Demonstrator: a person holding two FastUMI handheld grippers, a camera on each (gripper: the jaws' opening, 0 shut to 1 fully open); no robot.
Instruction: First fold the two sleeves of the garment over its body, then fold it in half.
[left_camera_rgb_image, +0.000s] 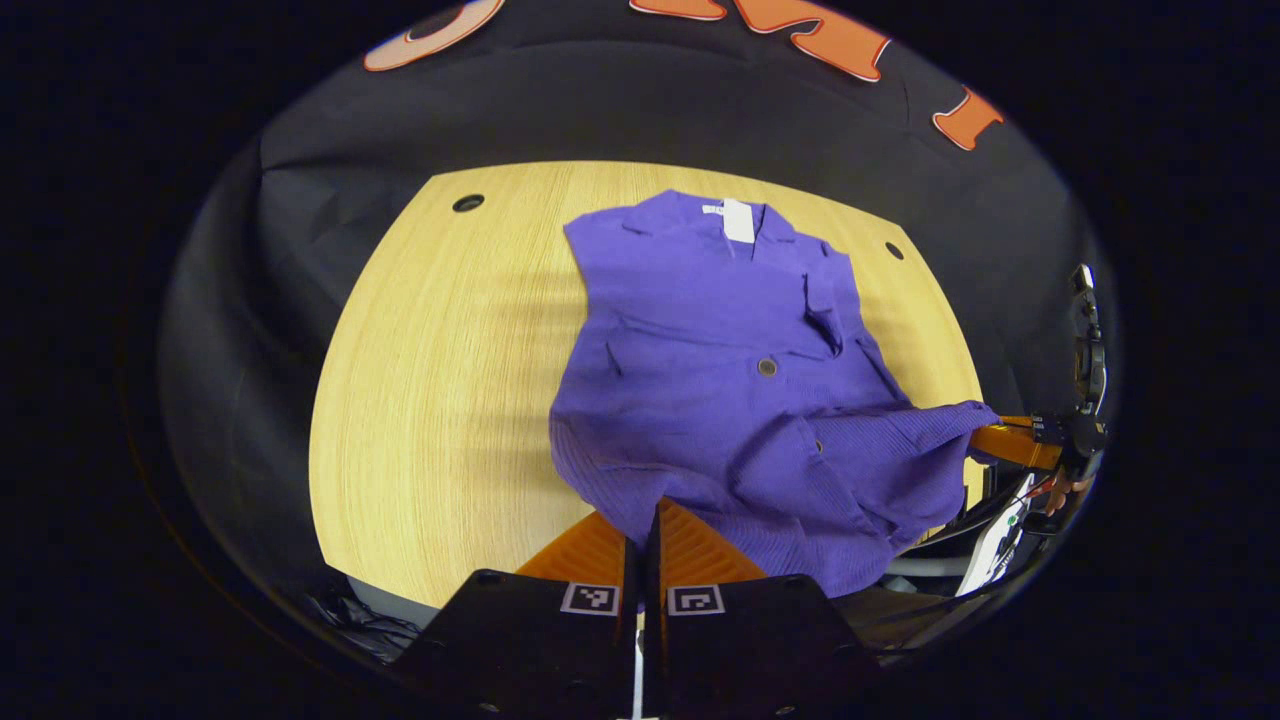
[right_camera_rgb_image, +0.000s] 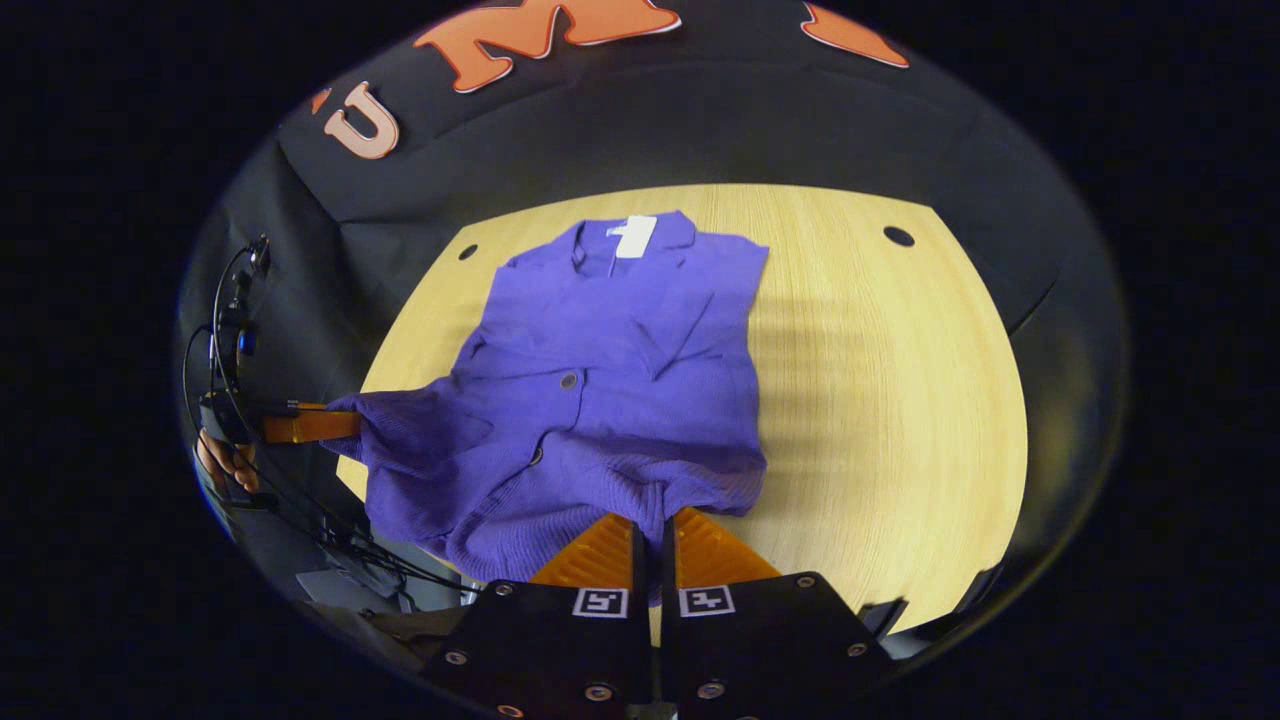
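We see the shirt (left_camera_rgb_image: 730, 380) lying on the tabletop (left_camera_rgb_image: 440, 380), sleeves folded in. Both tongs, left (left_camera_rgb_image: 642, 525) and right (right_camera_rgb_image: 652, 535), pinch its near hem, probably to fold it in half.

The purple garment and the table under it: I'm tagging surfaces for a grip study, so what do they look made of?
The purple garment looks like soft matte knit cloth: ribbed texture near the hem, and it drapes and creases. The table looks like pale wood or wood-look laminate: fine parallel grain with a smooth, faintly shiny face. Which of the two, I cannot tell.
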